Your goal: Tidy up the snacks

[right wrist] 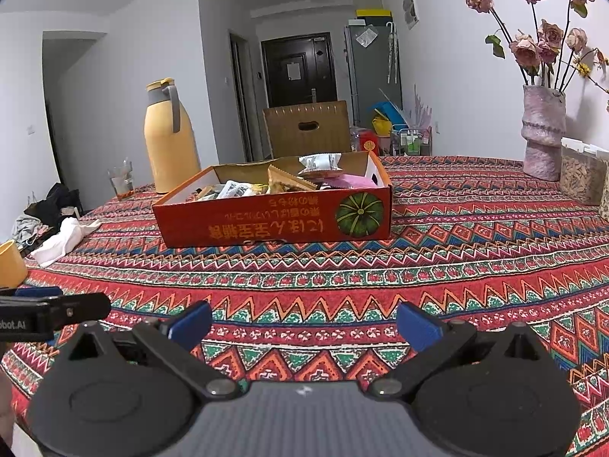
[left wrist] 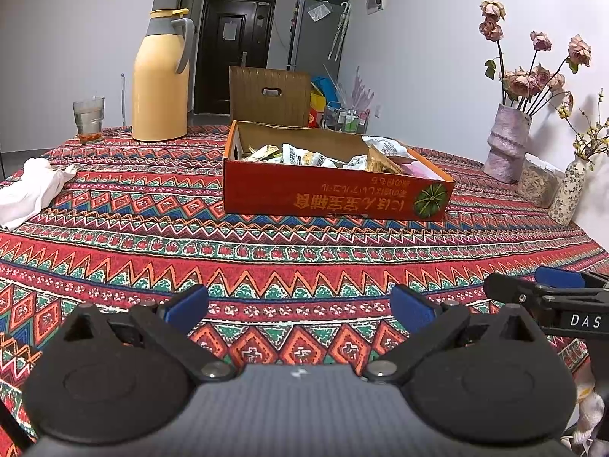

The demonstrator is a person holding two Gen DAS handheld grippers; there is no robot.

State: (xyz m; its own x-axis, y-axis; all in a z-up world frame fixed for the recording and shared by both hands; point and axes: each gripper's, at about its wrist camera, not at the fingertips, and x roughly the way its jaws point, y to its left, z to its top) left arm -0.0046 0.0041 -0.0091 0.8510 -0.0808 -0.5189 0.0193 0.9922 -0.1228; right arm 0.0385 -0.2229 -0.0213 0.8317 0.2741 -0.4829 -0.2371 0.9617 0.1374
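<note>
A shallow red cardboard box (left wrist: 335, 196) (right wrist: 274, 221) with a green pumpkin print sits on the patterned tablecloth. Several snack packets (left wrist: 323, 158) (right wrist: 289, 179) lie piled inside it. My left gripper (left wrist: 298, 310) hovers open over the cloth near the front edge, well short of the box, nothing between its blue pads. My right gripper (right wrist: 304, 321) is also open and empty, at a similar distance from the box. The right gripper's fingers (left wrist: 548, 291) show at the right edge of the left wrist view. The left gripper's fingers (right wrist: 53, 304) show at the left edge of the right wrist view.
A yellow thermos jug (left wrist: 161, 80) (right wrist: 169, 141) and a glass (left wrist: 88, 119) (right wrist: 121, 182) stand at the back left. A crumpled white cloth (left wrist: 30, 190) (right wrist: 62, 240) lies at the left. Vases with dried roses (left wrist: 508, 144) (right wrist: 542, 133) and a jar (right wrist: 580, 175) stand at the right wall.
</note>
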